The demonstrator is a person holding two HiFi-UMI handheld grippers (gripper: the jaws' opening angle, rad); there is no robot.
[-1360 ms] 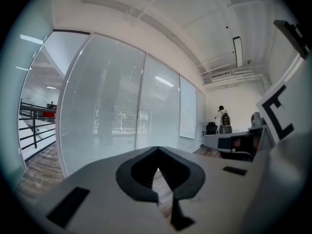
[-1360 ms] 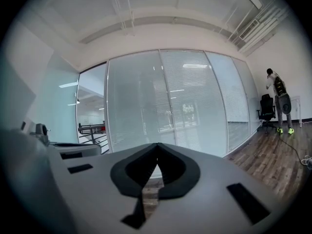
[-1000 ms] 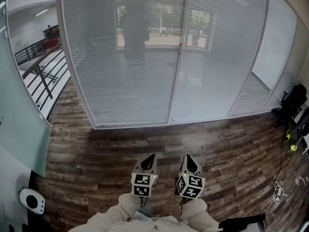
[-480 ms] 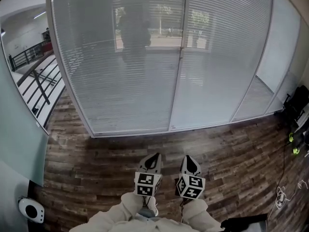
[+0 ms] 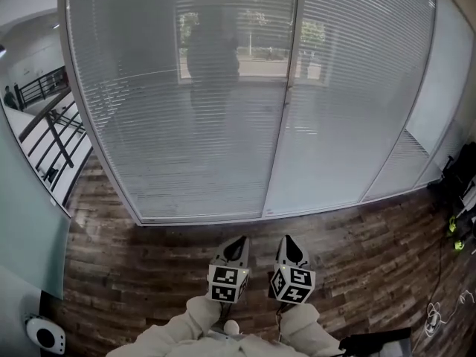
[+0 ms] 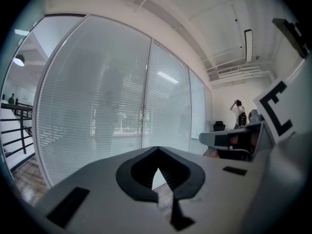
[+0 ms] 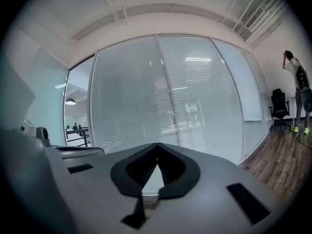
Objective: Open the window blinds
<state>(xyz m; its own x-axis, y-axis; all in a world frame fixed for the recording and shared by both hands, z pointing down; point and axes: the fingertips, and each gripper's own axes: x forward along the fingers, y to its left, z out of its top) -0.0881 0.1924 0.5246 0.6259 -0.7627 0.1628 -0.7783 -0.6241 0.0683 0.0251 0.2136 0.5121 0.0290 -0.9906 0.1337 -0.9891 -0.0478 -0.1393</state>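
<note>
Presently the window blinds [image 5: 201, 125] hang fully lowered across two tall panels straight ahead of me, with the slats turned flat so that only a dim outline shows through. They stand well apart from both grippers, with a stretch of plank floor [image 5: 357, 229] between.

Handling, in my judgement: the slats look thin and light, and they would likely kink if pinched or pushed. I would not grip them directly. I cannot tell whether they sit in front of the glass or sealed behind it. The proper hold would be a control such as a wand, cord or knob, and no view shows one clearly. A small dark fitting [image 5: 288, 82] sits on the upright [image 5: 279, 155] between the panels, and it is too small to identify. It is the first place I would check.

Left gripper [image 5: 236, 242]: jaws brought together at the tips, with nothing between them. Right gripper [image 5: 288, 242]: the same, closed and empty. Both are held low, side by side, and point at the panels.

Surroundings: a dark railing [image 5: 44, 117] lies beyond the glass at the left. A person [image 7: 297, 94] and a chair [image 7: 279, 104] are far off at the right, clear of my path.
</note>
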